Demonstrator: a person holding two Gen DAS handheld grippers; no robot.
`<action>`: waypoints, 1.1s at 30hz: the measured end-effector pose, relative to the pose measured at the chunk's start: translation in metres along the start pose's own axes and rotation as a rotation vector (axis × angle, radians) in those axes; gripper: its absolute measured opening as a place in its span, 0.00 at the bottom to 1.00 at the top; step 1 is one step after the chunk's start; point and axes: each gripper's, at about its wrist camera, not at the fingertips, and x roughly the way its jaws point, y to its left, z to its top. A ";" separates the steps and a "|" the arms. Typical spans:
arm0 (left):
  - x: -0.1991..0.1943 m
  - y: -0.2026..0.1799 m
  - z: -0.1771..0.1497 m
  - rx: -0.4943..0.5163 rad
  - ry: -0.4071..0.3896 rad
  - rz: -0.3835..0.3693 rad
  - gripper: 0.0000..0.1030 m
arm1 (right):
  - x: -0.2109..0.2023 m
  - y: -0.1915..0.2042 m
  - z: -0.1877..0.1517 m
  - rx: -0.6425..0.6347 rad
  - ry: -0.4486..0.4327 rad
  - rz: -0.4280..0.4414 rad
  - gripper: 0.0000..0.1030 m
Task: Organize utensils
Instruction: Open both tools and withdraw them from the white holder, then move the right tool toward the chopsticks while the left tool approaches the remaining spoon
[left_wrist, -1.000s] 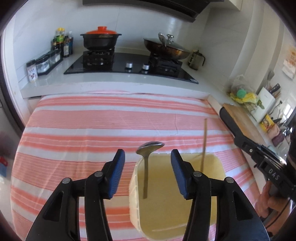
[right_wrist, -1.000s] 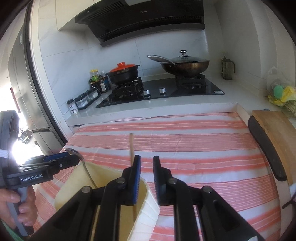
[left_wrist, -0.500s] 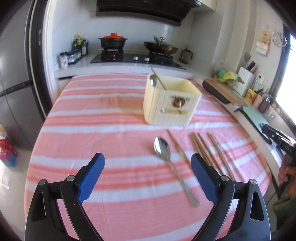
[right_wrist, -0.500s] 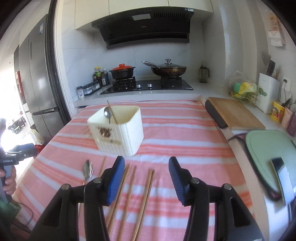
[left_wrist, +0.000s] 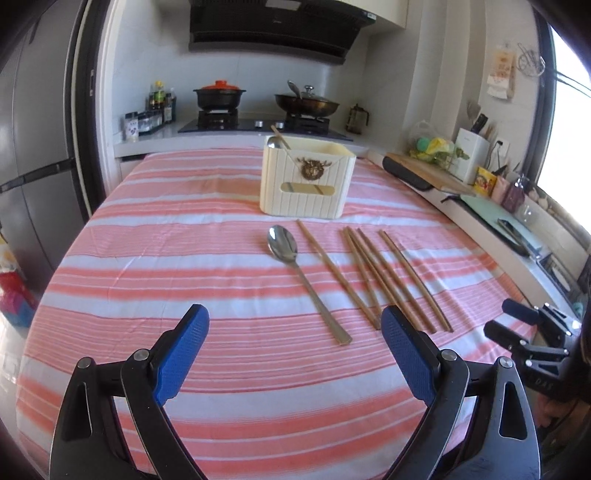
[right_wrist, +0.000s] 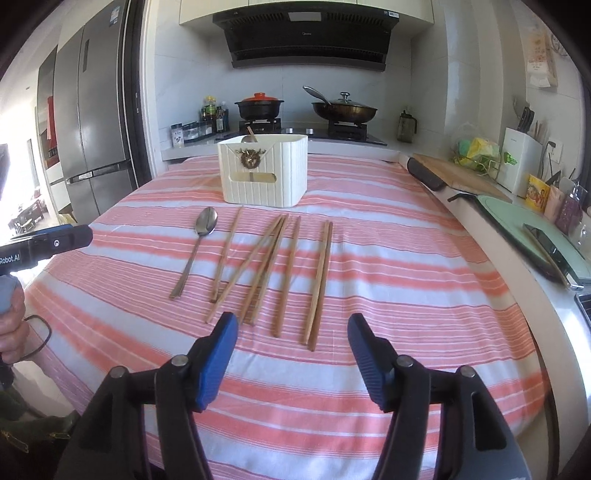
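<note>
Two grippers hover low in frame, left gripper (left_wrist: 293, 349) and right gripper (right_wrist: 291, 354), each with jaws wide apart and holding nothing. Mid-frame on the striped cloth (right_wrist: 388, 266): one spoon (right_wrist: 197, 245) left, loose chopsticks (right_wrist: 288, 266) beside it. Cream holder (right_wrist: 264, 171) stands upper centre, containing a spoon and a chopstick.

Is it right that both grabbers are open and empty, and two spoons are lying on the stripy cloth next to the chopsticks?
Not quite. Only one spoon lies on the stripy cloth next to the chopsticks; the right wrist view shows it. A second spoon stands in the cream holder. The left gripper and right gripper are open and empty.
</note>
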 end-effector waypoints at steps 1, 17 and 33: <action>-0.003 0.000 0.001 -0.003 -0.013 0.001 0.92 | -0.002 0.005 0.000 -0.014 -0.007 0.002 0.61; 0.000 -0.004 -0.002 -0.008 0.014 0.038 0.99 | -0.007 0.017 0.002 -0.012 -0.025 0.012 0.63; 0.027 0.005 -0.001 0.011 0.097 0.084 0.99 | 0.012 0.020 0.011 0.022 -0.007 0.083 0.63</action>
